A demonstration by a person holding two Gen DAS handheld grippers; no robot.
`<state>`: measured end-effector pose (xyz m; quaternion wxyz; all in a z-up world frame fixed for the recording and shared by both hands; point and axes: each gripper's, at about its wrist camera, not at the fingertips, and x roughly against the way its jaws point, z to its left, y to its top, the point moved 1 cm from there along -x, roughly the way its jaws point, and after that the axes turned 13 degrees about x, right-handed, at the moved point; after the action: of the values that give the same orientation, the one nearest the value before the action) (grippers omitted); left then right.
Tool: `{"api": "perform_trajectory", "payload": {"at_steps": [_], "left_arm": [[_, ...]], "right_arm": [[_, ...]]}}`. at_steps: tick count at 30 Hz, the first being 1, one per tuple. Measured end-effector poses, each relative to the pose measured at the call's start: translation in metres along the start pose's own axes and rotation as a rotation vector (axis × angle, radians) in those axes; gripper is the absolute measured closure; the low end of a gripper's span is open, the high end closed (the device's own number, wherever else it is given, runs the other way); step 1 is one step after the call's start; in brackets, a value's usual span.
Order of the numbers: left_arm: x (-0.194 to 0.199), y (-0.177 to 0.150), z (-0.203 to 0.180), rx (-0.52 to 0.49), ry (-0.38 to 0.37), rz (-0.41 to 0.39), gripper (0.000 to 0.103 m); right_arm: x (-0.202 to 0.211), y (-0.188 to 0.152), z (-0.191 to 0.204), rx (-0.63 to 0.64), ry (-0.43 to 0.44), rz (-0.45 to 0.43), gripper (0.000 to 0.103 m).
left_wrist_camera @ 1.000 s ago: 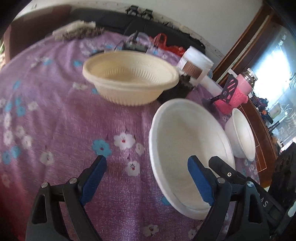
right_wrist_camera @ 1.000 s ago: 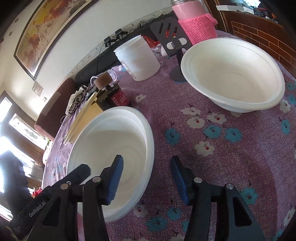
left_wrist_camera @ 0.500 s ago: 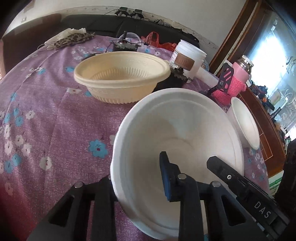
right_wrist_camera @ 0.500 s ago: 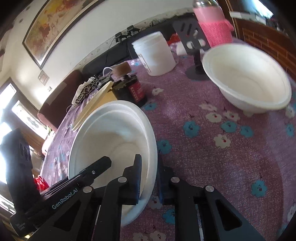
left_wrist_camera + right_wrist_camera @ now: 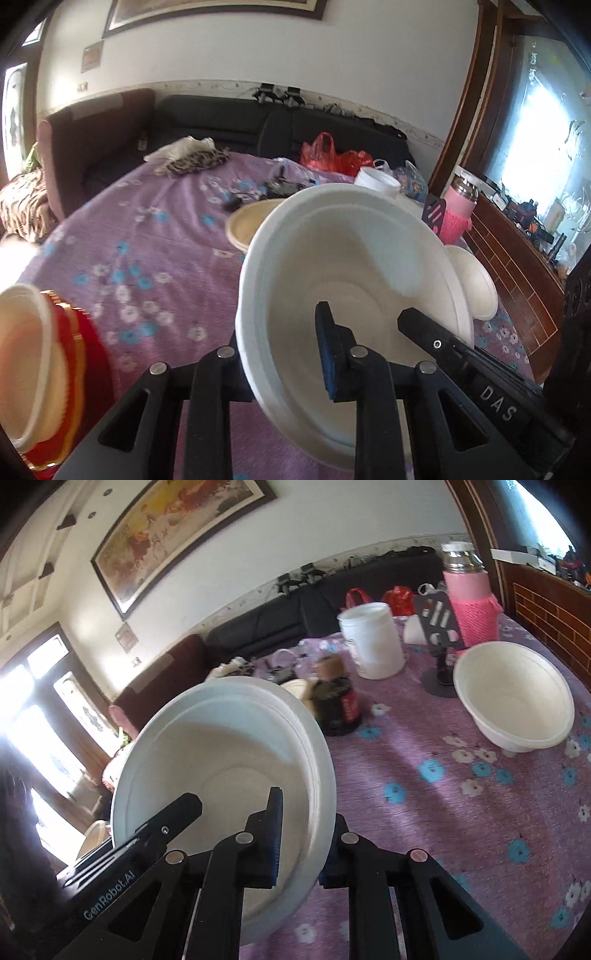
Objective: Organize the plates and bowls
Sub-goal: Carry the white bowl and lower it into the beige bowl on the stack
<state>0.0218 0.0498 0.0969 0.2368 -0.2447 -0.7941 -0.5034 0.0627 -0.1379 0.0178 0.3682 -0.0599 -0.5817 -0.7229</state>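
A white bowl point(image 5: 354, 266) hangs tilted above the purple flowered table, held from both sides. My left gripper point(image 5: 284, 354) is shut on its left rim, one blue pad inside the bowl and the other finger hidden behind the wall. In the right wrist view the same white bowl point(image 5: 221, 753) has my right gripper point(image 5: 304, 845) shut on its right rim. Each view shows the other gripper's black finger inside the bowl. A second white bowl point(image 5: 513, 698) stands on the cloth to the right. A cream bowl point(image 5: 247, 225) sits behind the held one.
A stack of cream and red dishes point(image 5: 33, 362) shows at the left edge. Behind stand a white jar point(image 5: 373, 642), a dark jar point(image 5: 338, 705), a black phone stand point(image 5: 441, 627) and a pink-sleeved bottle point(image 5: 469, 602). A dark sofa runs along the far table edge.
Both grippers went from open beside the white bowl to shut on its rim. They have lifted it off the cloth, and both views now tip up toward the wall.
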Motion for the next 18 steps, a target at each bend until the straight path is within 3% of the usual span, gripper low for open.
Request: {"api": "perform_trajectory", "payload": {"at_steps": [10,18], "left_arm": [[0.087,0.011,0.09,0.173,0.07,-0.076,0.08],[0.128,0.021,0.166,0.302,0.15,-0.144,0.08]], "right_arm": [[0.018,-0.002,0.118,0.165,0.127,0.002,0.087],[-0.006,-0.011,0.203,0.288,0.194,0.059,0.087]]}}
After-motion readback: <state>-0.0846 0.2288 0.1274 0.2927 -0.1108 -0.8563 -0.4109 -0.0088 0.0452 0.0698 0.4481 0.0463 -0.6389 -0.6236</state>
